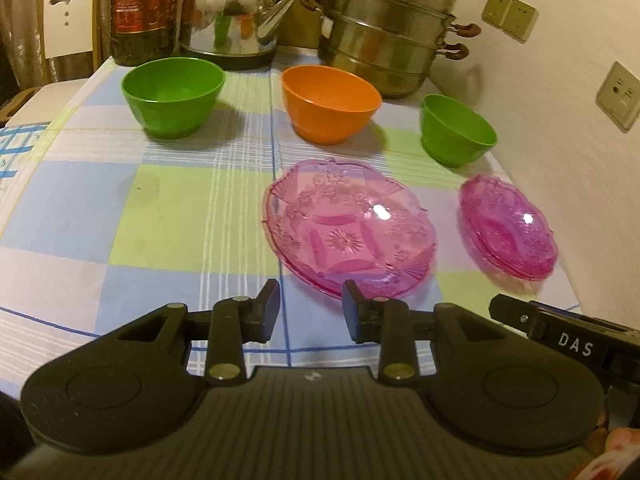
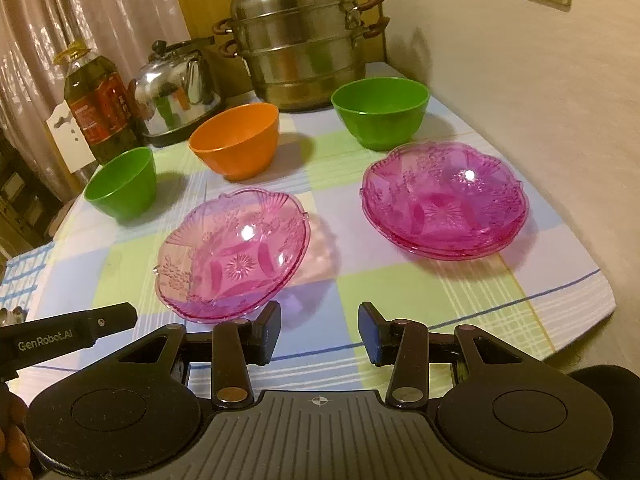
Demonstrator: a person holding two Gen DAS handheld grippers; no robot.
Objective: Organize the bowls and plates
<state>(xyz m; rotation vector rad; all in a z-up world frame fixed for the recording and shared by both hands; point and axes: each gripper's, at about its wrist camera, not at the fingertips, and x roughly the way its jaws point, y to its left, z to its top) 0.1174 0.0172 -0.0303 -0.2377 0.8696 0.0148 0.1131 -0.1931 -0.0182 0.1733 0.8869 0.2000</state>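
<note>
My left tongs (image 1: pixel 310 306) are spread wide with nothing between them, hovering low over the desk (image 1: pixel 168 208), the right pad just at the near rim of the single pink plate (image 1: pixel 348 232). My right tongs (image 2: pixel 319 330) are parted wide too, empty, their left pad close by that same plate's near edge, no contact that I can make out. Off to the right sits the pink plate stack (image 2: pixel 444 204), well apart from the single plate, with bare checked cloth between them. Behind, three bowls in a row: the left green bowl (image 1: pixel 173 96), the orange bowl (image 1: pixel 330 104), the right green bowl (image 1: pixel 456 130) near the wall side. Kettle (image 1: pixel 236 12), steamer pot (image 1: pixel 390 28) and oil bottle (image 1: pixel 144 8) crowd the far edge. The pink plate stack lies close to the desk's right edge; open cloth stretches wide on my left.
</note>
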